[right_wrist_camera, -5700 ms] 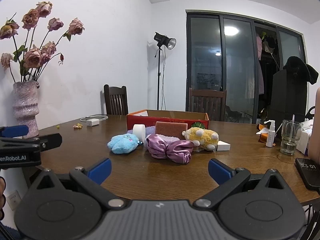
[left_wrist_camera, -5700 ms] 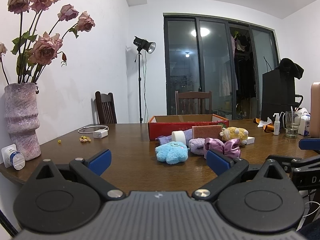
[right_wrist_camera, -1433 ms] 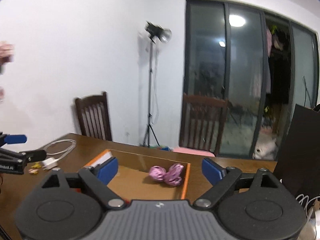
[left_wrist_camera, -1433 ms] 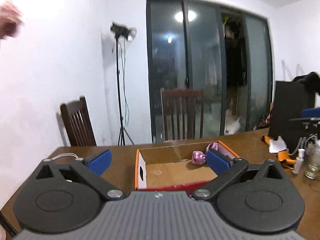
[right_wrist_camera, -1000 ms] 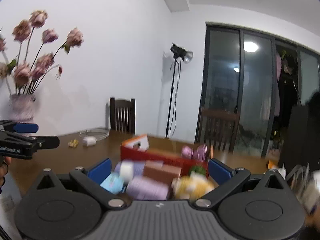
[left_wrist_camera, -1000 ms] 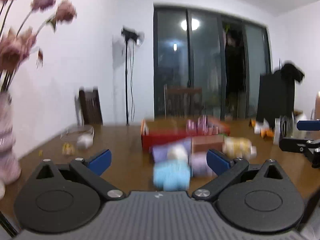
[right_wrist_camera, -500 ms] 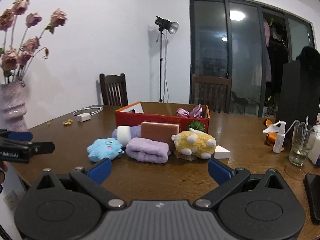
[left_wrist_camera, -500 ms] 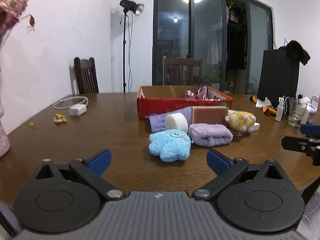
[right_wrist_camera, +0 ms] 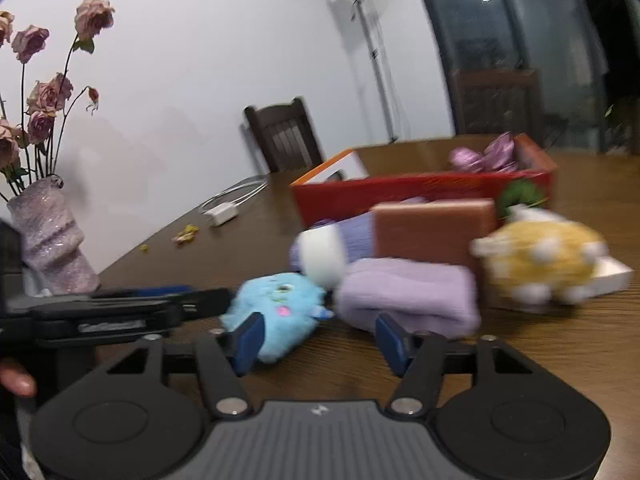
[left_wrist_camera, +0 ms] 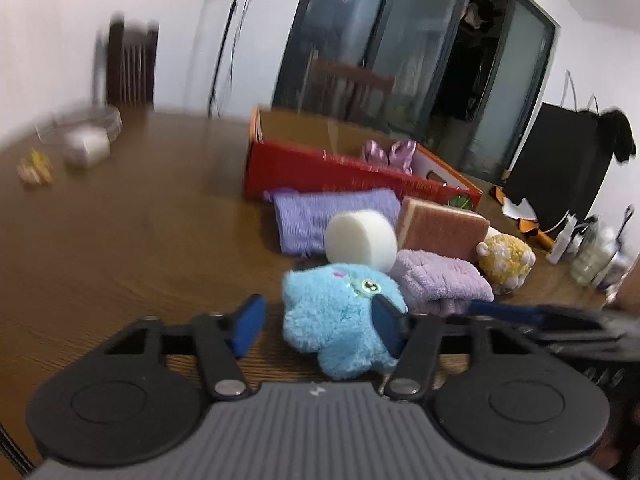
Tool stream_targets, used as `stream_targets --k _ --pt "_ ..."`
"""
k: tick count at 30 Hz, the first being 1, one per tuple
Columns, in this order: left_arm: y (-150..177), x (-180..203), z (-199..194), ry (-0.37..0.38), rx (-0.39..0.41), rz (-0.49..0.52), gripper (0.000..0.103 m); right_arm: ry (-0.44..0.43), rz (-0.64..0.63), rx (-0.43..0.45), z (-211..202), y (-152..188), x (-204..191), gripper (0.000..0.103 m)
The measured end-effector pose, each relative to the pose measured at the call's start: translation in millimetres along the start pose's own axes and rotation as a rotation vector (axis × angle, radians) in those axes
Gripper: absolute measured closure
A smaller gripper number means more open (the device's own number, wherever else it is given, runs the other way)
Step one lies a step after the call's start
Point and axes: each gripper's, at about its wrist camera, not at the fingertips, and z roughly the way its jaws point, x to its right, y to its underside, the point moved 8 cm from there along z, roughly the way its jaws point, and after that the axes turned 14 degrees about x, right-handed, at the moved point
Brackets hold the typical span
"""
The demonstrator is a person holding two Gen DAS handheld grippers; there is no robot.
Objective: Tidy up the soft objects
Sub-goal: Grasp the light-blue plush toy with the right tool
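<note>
Blue plush fur fills the gap of the left gripper (left_wrist_camera: 316, 326): the blue plush toy (left_wrist_camera: 340, 320) lies on the brown wooden worktop (left_wrist_camera: 140, 248) with the right blue pad against its side and the left pad just clear of it, and the fingers are closing at a middling width. Just behind the toy stands a white foam cylinder (left_wrist_camera: 362, 240), with a folded purple cloth (left_wrist_camera: 320, 216) beyond it, a rolled lilac towel (left_wrist_camera: 440, 282) to its right, a brown sponge block (left_wrist_camera: 444, 232) upright behind the towel, and a yellow plush toy (left_wrist_camera: 506, 264) further right. A red cardboard box (left_wrist_camera: 340, 176) sits further back toward the far edge of the worktop, holding a pink satin bow (left_wrist_camera: 390, 154). The right gripper (right_wrist_camera: 320, 342) hovers low over the worktop in front of the towel's near edge (right_wrist_camera: 404, 296); its fingers are also closing, about half spread, with only bare wood plainly between them, though blur makes contact with the blue plush toy (right_wrist_camera: 276, 308) at its left pad hard to judge. Toward the left edge of the worktop stand a mottled pink vase (right_wrist_camera: 52, 240) of dried roses (right_wrist_camera: 44, 96) and a white charger with cable (right_wrist_camera: 224, 212).
</note>
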Motion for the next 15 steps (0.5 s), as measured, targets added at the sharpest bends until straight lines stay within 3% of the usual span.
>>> stream_targets --k 6,10,15 --pt "5.8 -13.6 14.0 0.087 -0.055 -0.119 0.070 -0.047 0.052 -0.056 39.8 9.8 -12.4 0.053" --pt "9.4 -14.6 9.8 0.096 -0.063 -0.125 0.073 -0.025 0.084 -0.067 47.4 14.1 -6.9 0.061" --pt "12.7 -4.7 -2.0 0.097 -0.069 -0.112 0.074 -0.025 0.101 -0.073 37.1 15.6 -6.8 0.064"
